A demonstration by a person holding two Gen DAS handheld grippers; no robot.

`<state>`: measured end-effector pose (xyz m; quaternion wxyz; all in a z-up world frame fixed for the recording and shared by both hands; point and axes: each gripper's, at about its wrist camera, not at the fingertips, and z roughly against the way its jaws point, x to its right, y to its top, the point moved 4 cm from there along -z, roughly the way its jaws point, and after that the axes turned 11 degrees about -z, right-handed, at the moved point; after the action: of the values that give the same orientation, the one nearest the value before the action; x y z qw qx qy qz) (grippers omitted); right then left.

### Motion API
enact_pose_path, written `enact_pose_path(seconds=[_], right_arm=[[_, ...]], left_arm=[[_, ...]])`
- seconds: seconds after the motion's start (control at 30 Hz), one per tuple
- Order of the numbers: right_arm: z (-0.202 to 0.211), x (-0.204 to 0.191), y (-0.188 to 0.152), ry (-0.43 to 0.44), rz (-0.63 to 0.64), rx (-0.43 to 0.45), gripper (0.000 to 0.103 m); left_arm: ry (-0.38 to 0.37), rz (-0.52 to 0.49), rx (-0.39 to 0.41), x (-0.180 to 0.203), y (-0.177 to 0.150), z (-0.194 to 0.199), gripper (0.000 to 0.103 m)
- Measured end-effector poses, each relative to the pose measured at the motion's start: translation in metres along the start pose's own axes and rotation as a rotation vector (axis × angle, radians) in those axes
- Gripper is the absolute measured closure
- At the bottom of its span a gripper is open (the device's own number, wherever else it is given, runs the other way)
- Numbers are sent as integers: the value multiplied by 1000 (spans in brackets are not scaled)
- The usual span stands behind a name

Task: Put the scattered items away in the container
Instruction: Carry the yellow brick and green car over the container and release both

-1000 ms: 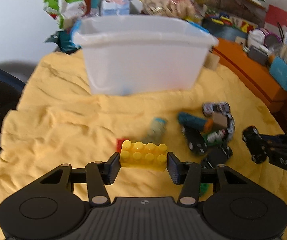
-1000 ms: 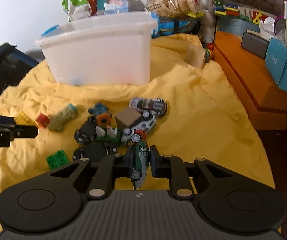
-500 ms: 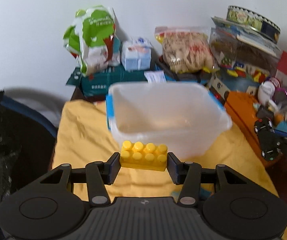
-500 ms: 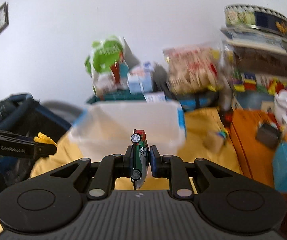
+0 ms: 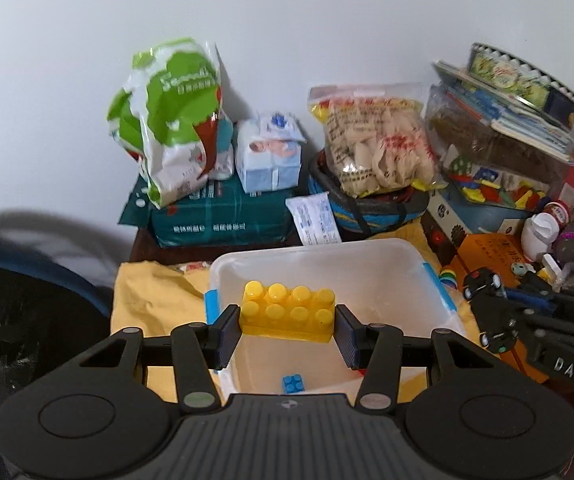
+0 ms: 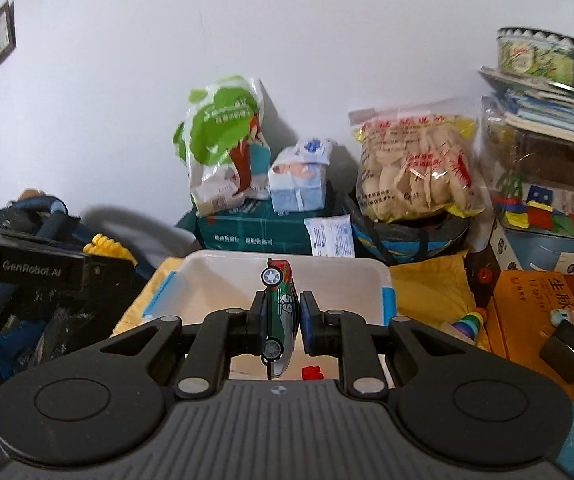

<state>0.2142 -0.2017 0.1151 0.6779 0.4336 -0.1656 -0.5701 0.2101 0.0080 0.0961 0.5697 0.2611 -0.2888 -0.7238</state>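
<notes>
My left gripper [image 5: 287, 330] is shut on a yellow toy brick [image 5: 287, 312] and holds it above the open white plastic container [image 5: 415, 264]. A small blue brick [image 5: 293, 383] lies on the container floor. My right gripper [image 6: 280, 320] is shut on a green and red toy car [image 6: 279, 312] marked 59, held on its side above the same container [image 6: 367, 266]. A small red piece [image 6: 313, 372] lies inside. The right gripper with the car shows at the right of the left wrist view [image 5: 491, 320]; the left gripper shows at the left of the right wrist view [image 6: 99, 264].
The container stands on a yellow cloth [image 5: 147, 296]. Behind it are a green snack bag [image 5: 167, 120], a tissue pack [image 5: 271, 156], a bag of crackers [image 5: 375, 140] and a dark green box [image 5: 219, 220]. An orange box [image 6: 535, 312] and stacked clutter stand at the right.
Both grippers have lifted from the cloth and moved forward over the container, each keeping its toy. The scattered toys on the cloth have dropped out of view.
</notes>
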Motion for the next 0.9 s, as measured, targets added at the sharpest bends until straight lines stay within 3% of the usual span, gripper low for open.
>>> enact_pose_path(seconds=[0.17,0.4,0.47,0.53,0.6,0.73,0.9], right_arm=[[-40,7,0,-19,-13,-108,84],[-77,15,-8,-74,4,-195,84],[-86,16,-9,-88,11,-214,81],[-93,16,-11,-107,17,-229,48],[-96,16,-13,-110,36,-226,44],[-92,18,-17,-103,38,-214,44],[-72,22,-26,-64,41,-161,40]], left_arm=[[-17,0,-72,-2,5,-36,50],[-1,-1,-174,-9,1,-80,49],[25,2,-200,-12,-1,-93,39],[21,15,-239,-15,-6,-105,34],[12,9,-268,-15,-13,-113,34],[21,-46,-250,-7,-21,-110,34],[39,-108,-141,8,-28,-88,34]])
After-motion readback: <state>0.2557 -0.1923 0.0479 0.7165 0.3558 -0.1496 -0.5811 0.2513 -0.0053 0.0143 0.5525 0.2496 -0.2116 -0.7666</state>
